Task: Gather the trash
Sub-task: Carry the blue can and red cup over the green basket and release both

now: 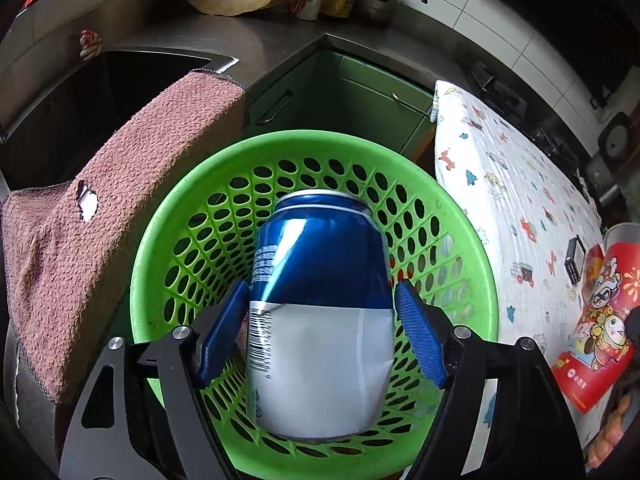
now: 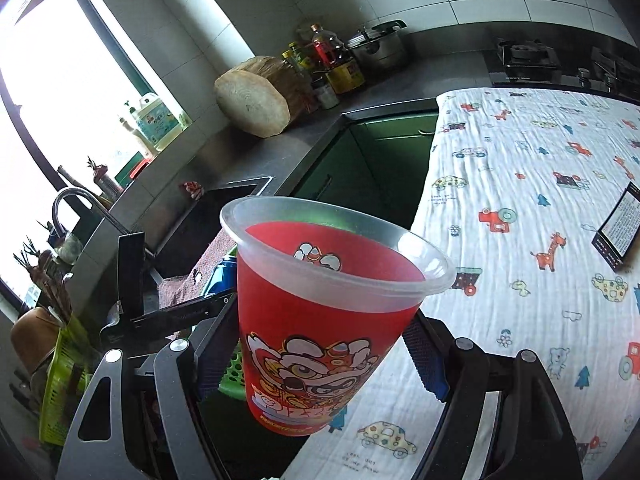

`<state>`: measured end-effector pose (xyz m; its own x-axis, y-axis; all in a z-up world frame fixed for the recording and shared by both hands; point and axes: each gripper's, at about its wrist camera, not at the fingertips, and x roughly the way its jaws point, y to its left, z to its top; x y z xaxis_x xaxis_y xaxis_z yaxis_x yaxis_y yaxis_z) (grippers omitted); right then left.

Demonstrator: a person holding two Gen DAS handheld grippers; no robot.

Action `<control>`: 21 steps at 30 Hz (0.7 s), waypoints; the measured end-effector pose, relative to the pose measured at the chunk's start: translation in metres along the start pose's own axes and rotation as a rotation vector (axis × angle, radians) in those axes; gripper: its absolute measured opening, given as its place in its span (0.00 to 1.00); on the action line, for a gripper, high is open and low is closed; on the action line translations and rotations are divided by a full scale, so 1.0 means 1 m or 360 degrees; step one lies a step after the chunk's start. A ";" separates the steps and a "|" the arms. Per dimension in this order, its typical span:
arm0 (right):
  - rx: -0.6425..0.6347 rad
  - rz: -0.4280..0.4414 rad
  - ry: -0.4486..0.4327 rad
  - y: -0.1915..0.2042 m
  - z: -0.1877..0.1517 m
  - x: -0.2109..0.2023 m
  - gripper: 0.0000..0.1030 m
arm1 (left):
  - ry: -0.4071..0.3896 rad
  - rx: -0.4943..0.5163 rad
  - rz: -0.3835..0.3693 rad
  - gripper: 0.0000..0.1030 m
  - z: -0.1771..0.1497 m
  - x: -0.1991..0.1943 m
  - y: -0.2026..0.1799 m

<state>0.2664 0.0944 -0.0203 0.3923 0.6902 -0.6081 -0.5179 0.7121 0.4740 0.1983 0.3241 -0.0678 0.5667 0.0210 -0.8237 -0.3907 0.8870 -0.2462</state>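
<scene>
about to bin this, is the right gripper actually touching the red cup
Touching. The right wrist view shows the red cup clamped between the right gripper pads, each pad against a side wall, with the cup held up off the table.

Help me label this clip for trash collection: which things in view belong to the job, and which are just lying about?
Job: blue-and-white drink can, green perforated plastic basket, red printed plastic cup.
Lying about: pink terry towel, round wooden chopping block, steel pot.

A patterned cloth [image 2: 520, 184] covers the table, with a small dark box [image 2: 618, 232] lying on it.
</scene>
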 end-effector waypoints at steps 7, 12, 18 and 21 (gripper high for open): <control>-0.0056 0.0029 0.0063 0.011 0.006 0.027 0.72 | -0.0027 -0.0036 0.0013 0.76 0.001 -0.008 0.014; -0.0169 -0.0011 0.0108 0.028 0.007 0.051 0.72 | -0.0072 -0.0049 0.0021 0.77 0.001 -0.023 0.022; -0.0256 -0.0039 0.0182 0.041 0.003 0.079 0.72 | -0.0127 -0.0061 0.0036 0.80 0.001 -0.042 0.028; -0.0297 -0.0054 0.0197 0.046 0.001 0.089 0.72 | -0.0151 -0.0062 0.0046 0.82 0.001 -0.048 0.029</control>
<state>0.2783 0.1888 -0.0527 0.3216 0.6368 -0.7007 -0.6420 0.6906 0.3330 0.1611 0.3492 -0.0349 0.6205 0.0915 -0.7789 -0.4346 0.8668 -0.2444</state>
